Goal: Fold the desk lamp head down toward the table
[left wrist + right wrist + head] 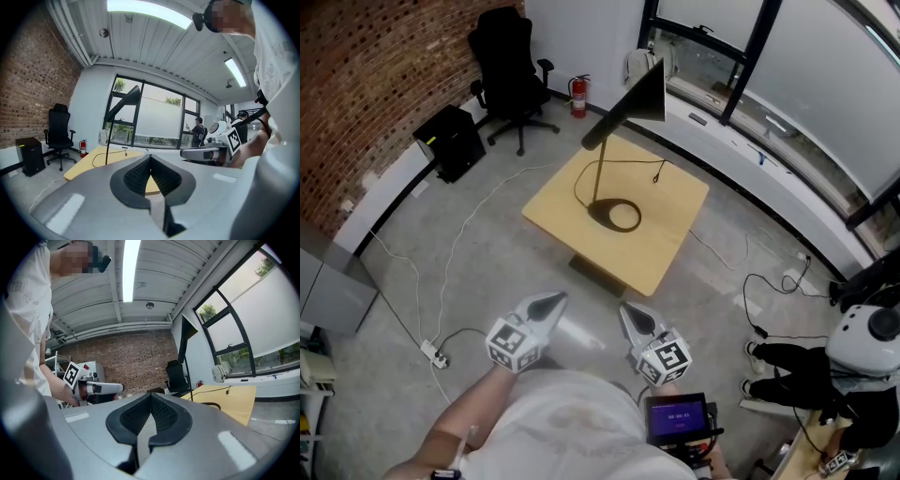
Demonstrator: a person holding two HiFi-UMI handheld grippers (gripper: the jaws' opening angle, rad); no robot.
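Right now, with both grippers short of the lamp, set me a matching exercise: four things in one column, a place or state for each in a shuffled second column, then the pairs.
1. lamp head
2. office chair
3. fire extinguisher
4. left gripper

A. red, standing on the floor
B. fingers shut, empty, short of the table
C. raised high above the table
D. in the corner by the brick wall

Pairs: 1-C, 2-D, 3-A, 4-B.
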